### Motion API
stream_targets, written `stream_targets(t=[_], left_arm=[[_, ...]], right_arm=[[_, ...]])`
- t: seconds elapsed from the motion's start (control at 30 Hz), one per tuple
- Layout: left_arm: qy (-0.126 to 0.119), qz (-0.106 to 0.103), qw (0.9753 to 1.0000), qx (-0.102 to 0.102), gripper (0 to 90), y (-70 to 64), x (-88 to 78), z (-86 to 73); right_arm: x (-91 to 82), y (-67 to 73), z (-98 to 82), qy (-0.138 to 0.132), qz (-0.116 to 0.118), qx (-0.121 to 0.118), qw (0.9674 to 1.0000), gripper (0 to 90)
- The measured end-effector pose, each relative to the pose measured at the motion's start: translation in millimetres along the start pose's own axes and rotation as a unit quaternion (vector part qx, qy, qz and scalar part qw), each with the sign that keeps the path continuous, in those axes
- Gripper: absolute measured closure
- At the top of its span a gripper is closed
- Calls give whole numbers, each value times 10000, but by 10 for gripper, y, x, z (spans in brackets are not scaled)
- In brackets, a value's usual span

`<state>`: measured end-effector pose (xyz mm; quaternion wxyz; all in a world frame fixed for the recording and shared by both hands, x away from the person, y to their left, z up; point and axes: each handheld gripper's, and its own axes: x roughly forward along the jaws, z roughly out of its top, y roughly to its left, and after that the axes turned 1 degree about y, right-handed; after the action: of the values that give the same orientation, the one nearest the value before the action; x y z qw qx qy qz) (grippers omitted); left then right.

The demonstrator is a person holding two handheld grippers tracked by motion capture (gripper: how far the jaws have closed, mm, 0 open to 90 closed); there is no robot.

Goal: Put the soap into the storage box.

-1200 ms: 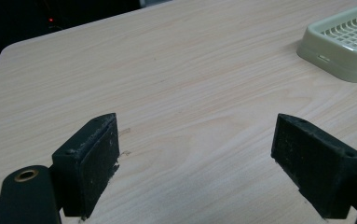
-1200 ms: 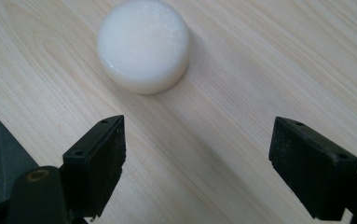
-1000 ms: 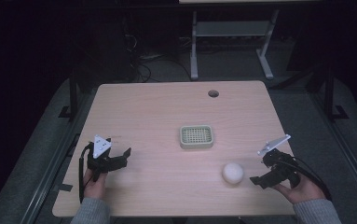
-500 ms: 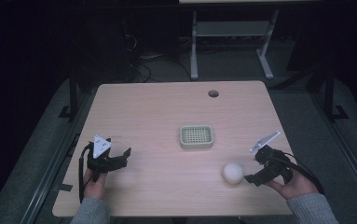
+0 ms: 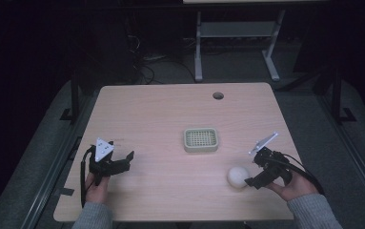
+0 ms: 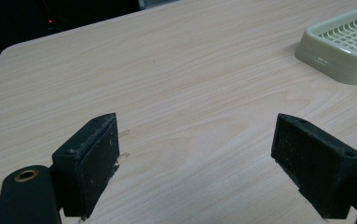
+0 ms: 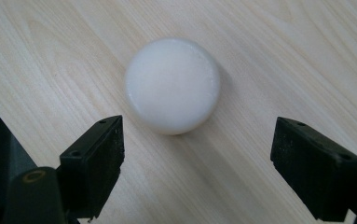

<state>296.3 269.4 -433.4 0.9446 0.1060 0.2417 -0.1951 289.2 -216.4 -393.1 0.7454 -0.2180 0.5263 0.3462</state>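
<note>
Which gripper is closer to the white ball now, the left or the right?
Right. The right gripper sits just beside the ball, jaws open toward it; the left gripper is far across the table.

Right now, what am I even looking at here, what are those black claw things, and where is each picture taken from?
A person sits at a wooden table and holds a hand-operated gripper in each hand. The high view looks down from above: the left gripper hovers over bare wood, and the right gripper points at a white puck. A green tray sits mid-table. The other two pictures come from cameras riding on the grippers, looking along their black jaws. Both grippers are open and hold nothing. In the right gripper view, the puck lies just ahead of the jaws, untouched.
</note>
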Motion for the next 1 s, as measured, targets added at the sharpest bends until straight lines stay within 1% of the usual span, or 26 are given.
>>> stream_targets(t=[0.5, 1.0], left_arm=[[-5, -4, 10000, -4, 148, -3, 0, 1], [-31, 0, 10000, -34, 148, 1, -2, 2]], right_arm=[[13, 12, 136, 89, 33, -82, 9999, 161], [91, 19, 273, 185, 84, -159, 9997, 155]])
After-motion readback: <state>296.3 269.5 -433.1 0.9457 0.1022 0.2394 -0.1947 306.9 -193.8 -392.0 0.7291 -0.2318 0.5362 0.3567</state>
